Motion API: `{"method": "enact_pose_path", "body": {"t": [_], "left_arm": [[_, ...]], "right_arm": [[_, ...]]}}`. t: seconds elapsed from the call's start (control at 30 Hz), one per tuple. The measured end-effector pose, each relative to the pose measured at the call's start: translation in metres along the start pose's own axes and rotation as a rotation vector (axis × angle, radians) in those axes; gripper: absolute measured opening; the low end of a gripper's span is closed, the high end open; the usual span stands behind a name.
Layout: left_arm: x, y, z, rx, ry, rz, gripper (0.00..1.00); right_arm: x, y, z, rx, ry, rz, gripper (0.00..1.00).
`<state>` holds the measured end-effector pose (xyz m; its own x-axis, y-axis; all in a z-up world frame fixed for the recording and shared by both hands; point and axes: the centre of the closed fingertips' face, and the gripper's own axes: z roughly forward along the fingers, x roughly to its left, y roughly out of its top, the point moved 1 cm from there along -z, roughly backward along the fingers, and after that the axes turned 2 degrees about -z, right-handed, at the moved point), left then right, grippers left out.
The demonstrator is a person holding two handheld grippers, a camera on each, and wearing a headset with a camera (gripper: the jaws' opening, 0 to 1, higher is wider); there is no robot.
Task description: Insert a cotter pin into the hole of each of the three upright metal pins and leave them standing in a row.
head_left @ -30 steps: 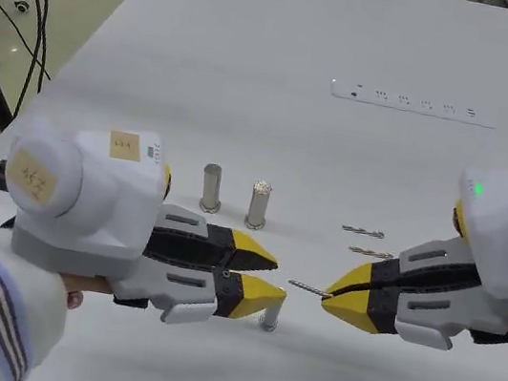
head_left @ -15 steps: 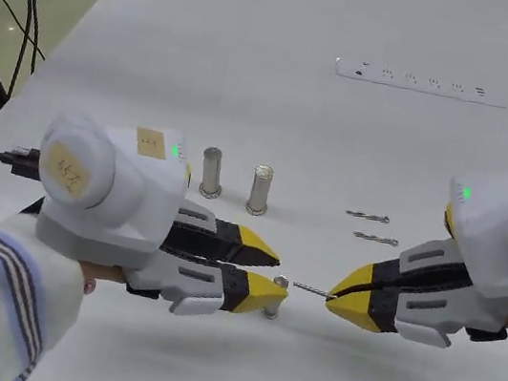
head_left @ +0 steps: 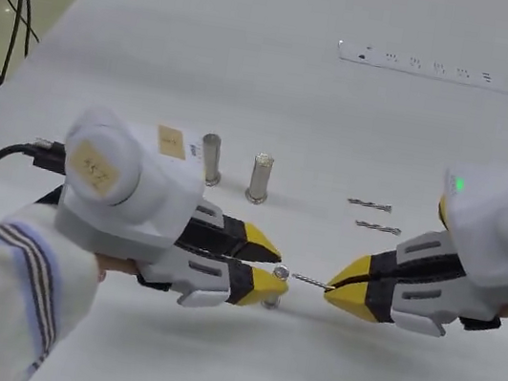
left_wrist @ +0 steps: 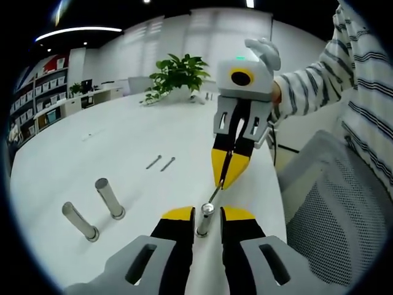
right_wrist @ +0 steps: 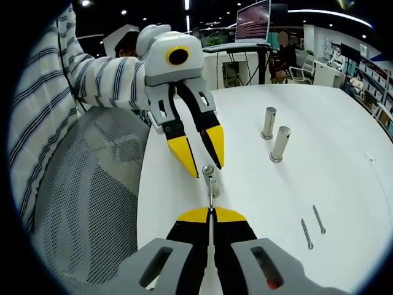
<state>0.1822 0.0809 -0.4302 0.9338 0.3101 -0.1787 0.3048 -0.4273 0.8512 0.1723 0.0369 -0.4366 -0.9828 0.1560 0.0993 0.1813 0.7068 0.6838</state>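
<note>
On the left, the left gripper [head_left: 283, 272] sat low over the white bench [head_left: 253, 74], yellow-tipped jaws spread, one either side of the front pin [head_left: 280, 274]. That pin was a short silver post with a shiny top, standing upright on a small flared foot. In the left gripper view a sliver of gap showed between the post [left_wrist: 204, 220] and the jaws [left_wrist: 207, 215], so they were released around it, not clenched.

Further back on the bench stood a second pin [head_left: 209, 157] and a third pin [head_left: 259, 177], plain grey cylinders, upright, side by side and apart from the front one.

Moving right, the cotter pin [head_left: 312, 281], thin and silvery, ran almost level from the top of the front pin across to the right gripper [head_left: 330, 290]. That gripper was clenched on its far end, jaws pressed together. The tip met the post's head; whether it sat in the hole, I couldn't tell.

Behind that, the spare cotter pins [head_left: 369, 205] lay flat, roughly parallel, near each other.
</note>
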Motion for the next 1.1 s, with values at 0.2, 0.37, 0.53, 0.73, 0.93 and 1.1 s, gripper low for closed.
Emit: {"method": "enact_pose_path", "body": {"t": [0.2,0.37,0.53,0.73,0.93,1.1], "left_arm": [[0.0007,-0.0009,0.0028,0.002,0.002,0.003,0.08],[0.0012,-0.0014,0.002,0.001,-0.001,-0.004,0.06],[0.0007,-0.0017,0.0009,0.004,-0.008,0.003,0.06],[-0.0008,-0.0026,0.0007,0.004,-0.021,0.01,0.06],[-0.0005,-0.002,0.0017,0.006,-0.017,0.018,0.06],[-0.0003,-0.0021,0.0018,0.01,-0.017,0.022,0.06]], "right_arm": [[-0.0003,-0.0004,0.0015,-0.001,0.007,0.004,0.0],[0.0006,0.0004,0.003,-0.002,0.012,-0.001,0.0],[0.001,0.0003,0.0046,0.0,0.018,-0.003,0.0],[0.0014,0.0008,0.0054,0.003,0.027,-0.01,0.0],[0.0017,0.0042,0.0079,0.005,0.037,-0.033,0.0],[-0.0003,0.0042,0.0088,0.01,0.04,-0.044,0.0]]}}
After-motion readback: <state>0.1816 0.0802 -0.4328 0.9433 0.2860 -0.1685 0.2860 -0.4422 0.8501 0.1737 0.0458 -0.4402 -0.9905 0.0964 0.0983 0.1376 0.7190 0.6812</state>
